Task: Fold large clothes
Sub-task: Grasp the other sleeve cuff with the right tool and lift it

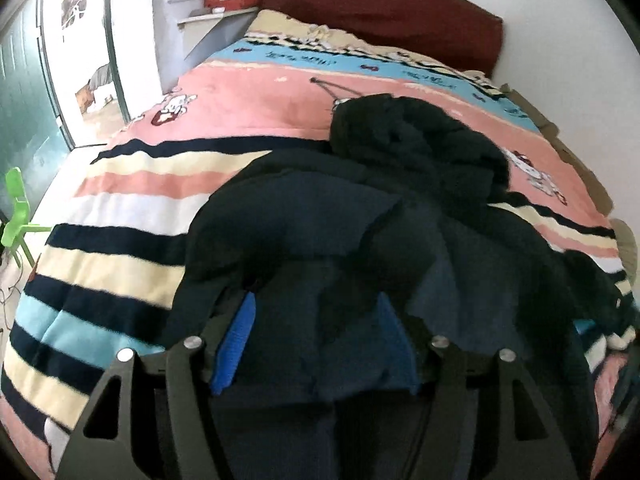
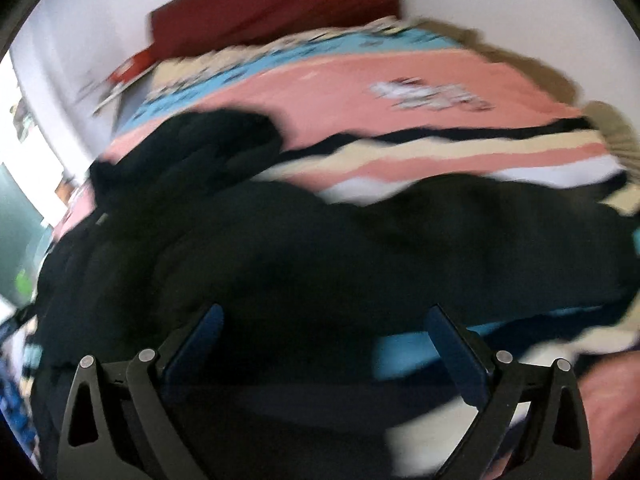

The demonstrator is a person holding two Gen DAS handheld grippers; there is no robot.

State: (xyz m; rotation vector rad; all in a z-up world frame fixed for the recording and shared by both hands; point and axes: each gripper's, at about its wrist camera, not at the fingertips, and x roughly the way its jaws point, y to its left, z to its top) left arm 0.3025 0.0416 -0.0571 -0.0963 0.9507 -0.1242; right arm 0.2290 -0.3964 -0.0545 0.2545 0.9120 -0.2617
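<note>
Across the lower centre of both frames I see the dark jacket (image 1: 360, 240) heaped on the striped bedspread (image 1: 120, 184). My left gripper (image 1: 316, 320) stands parted, cloth between its blue pads (no squeeze visible); my right gripper (image 2: 324, 320) gapes wide, gripping nothing.

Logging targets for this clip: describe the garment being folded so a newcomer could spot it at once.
Start at the bed with the dark red headboard, covered by a pink, blue and striped cartoon blanket. On its near half lies a bulky dark navy jacket, rumpled, its hood end towards the headboard. It is the only plain dark item on that colourful bedding.
</note>
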